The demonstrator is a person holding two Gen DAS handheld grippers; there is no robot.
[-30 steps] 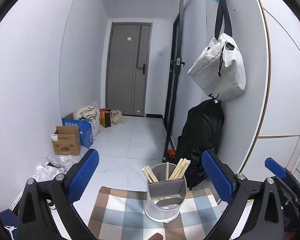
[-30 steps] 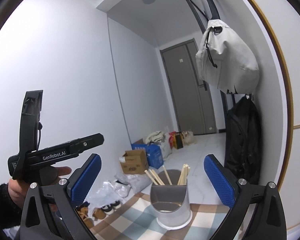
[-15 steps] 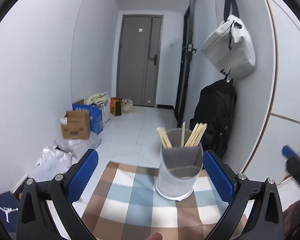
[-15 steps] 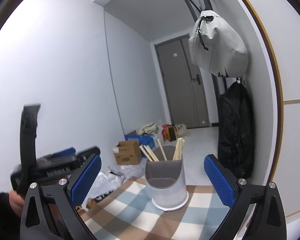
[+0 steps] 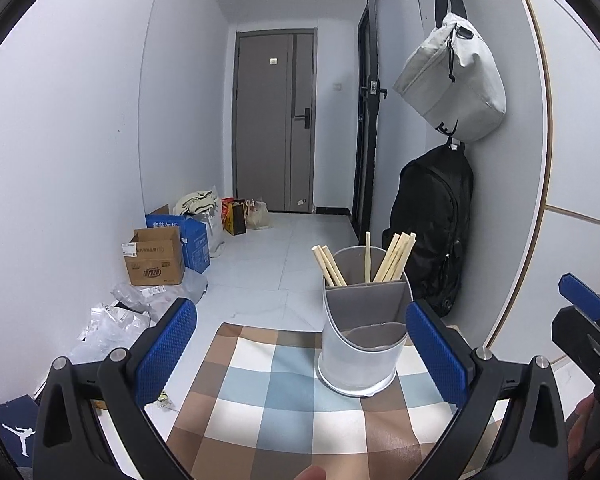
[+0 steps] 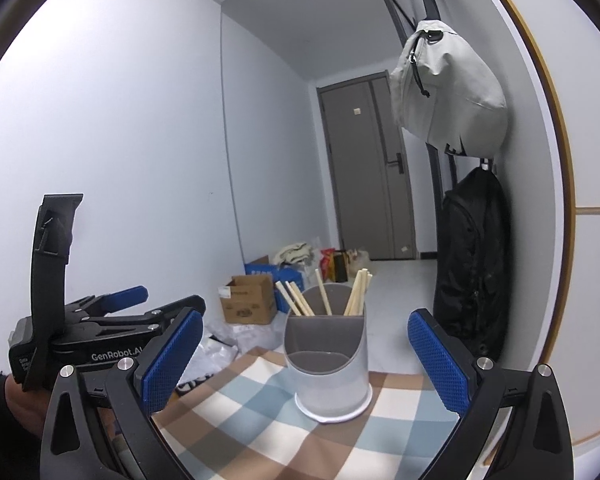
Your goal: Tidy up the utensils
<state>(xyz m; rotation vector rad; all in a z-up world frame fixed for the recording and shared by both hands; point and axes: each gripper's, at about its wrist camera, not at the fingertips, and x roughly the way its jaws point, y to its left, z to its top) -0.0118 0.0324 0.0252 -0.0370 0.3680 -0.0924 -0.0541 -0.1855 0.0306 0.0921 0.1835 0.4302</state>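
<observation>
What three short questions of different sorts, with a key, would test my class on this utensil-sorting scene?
1. True or false: the chopsticks stand in the rear compartment of the utensil holder.
2. What does the holder stand on: A bare floor, B checked cloth, C cardboard box?
3. Fill in: both the left gripper and the right gripper are ____, holding nothing.

Key: 1 true; 2 B; 3 open.

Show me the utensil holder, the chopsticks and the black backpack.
utensil holder (image 5: 358,364): left wrist view, front wall.
chopsticks (image 5: 394,258): left wrist view, right bundle's shafts.
black backpack (image 6: 470,264): right wrist view, middle of its body.
</observation>
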